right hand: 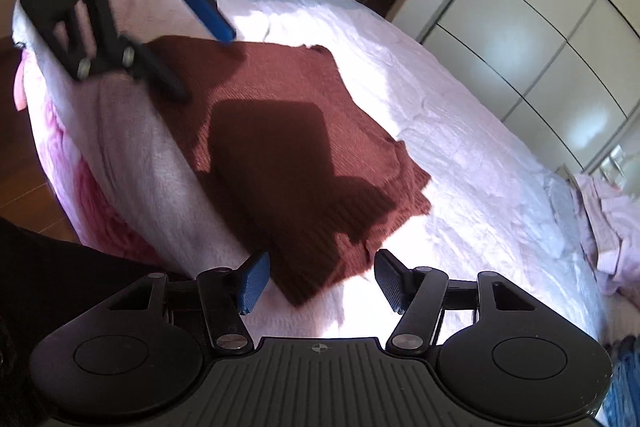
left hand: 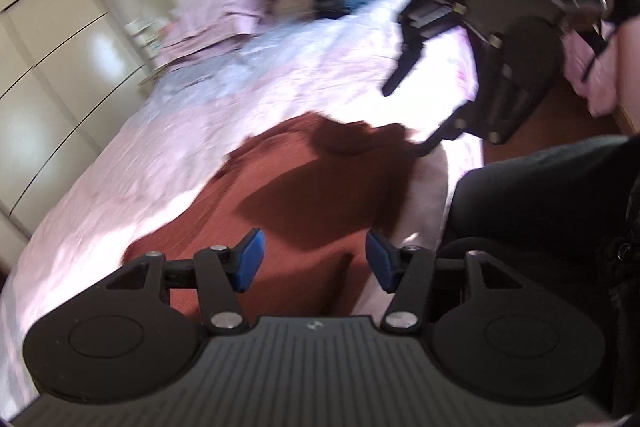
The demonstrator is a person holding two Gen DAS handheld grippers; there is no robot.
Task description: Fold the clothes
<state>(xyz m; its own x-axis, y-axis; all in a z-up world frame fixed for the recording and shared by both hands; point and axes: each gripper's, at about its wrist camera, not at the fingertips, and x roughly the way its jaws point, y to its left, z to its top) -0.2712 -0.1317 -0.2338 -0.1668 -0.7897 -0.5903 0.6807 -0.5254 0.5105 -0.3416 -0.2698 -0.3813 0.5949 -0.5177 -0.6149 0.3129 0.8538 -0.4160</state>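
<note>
Left wrist view: the left tool [left hand: 314,261] hangs open and empty above the near edge of a dark red knitted garment [left hand: 304,179], which lies flat on the bed [left hand: 168,147]. The right tool [left hand: 404,115] shows beyond, also empty.

Right wrist view: the right tool [right hand: 318,279] stands open over the garment's ribbed hem; a white wardrobe [right hand: 532,39] behind.

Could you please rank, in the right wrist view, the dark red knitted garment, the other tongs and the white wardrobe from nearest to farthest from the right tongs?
From the right tongs:
1. Dark red knitted garment, lying on the bed just ahead of the blue pads.
2. Left tongs, upper left, over the garment's far end.
3. White wardrobe, upper right, beyond the bed.
</note>
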